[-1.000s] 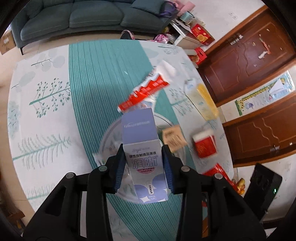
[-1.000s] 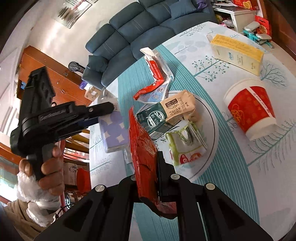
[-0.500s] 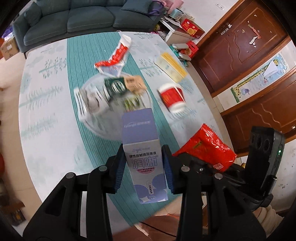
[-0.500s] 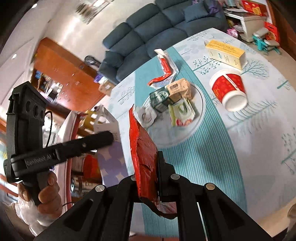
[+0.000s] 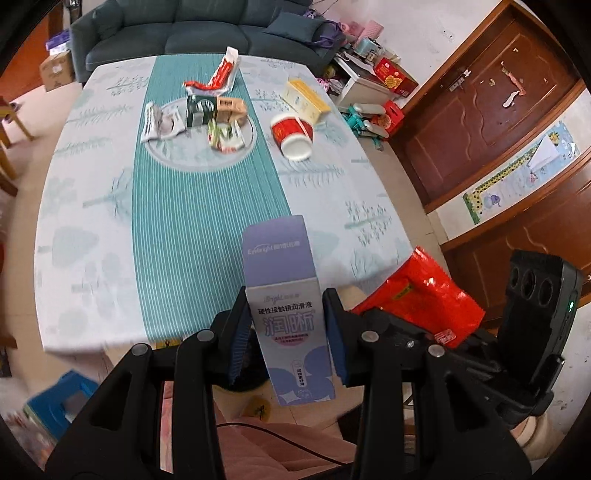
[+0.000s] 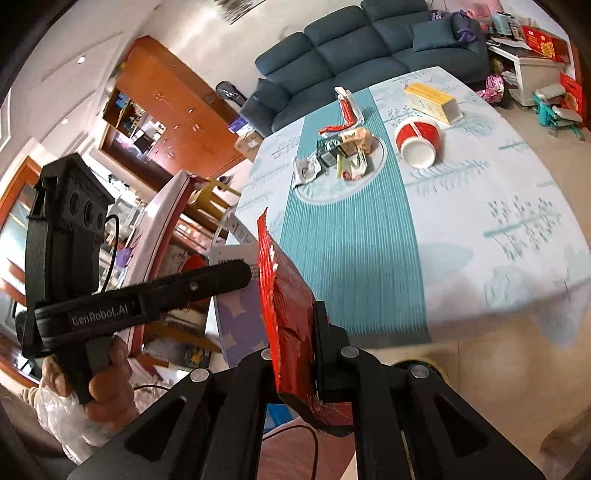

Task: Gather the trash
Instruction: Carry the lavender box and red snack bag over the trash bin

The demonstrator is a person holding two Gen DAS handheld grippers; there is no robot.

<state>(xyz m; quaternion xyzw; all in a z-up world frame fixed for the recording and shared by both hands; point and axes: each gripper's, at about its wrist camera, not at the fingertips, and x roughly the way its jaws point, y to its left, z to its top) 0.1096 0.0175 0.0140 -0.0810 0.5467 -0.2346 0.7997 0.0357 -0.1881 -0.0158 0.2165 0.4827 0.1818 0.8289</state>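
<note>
left tongs (image 5: 288, 334): my left tongs are clamped on the purple carton (image 5: 286, 310), blue pads pressing both of its side walls. The carton stands upright between them with its open flap up.
right tongs (image 6: 295, 347): squeezed tight on the red foil wrapper (image 6: 286, 310), which sticks up edge-on out of the fingers. In the left view the same wrapper shows just right of the carton.
landmark: the red paper cup (image 5: 293, 136), lying on its side on the surface (image 5: 92, 229) with its white mouth facing me.
me vs the cup: both tongs hang off the near edge of the surface, well apart from the cup, with the carton and wrapper in the air and not over the cloth.
pile of trash: just left of the cup sits the round mat (image 5: 192, 155) with a dark green box (image 5: 199, 110), a tan packet (image 5: 231, 107), a crumpled silver-white wrapper (image 5: 159, 123) and a green-and-red sachet (image 5: 223, 136).
yellow box (image 5: 304, 98): right behind the cup; can't tell if they touch.
red-and-white tube wrapper (image 5: 218, 75): behind the pile, farther back than the cup, one end poking up.
my left hand (image 6: 99, 384): wrapped round the left handle, seen from the right camera.
background: blue sofa (image 5: 192, 29) way behind the cup, wooden doors (image 5: 491, 110) off to its right.
</note>
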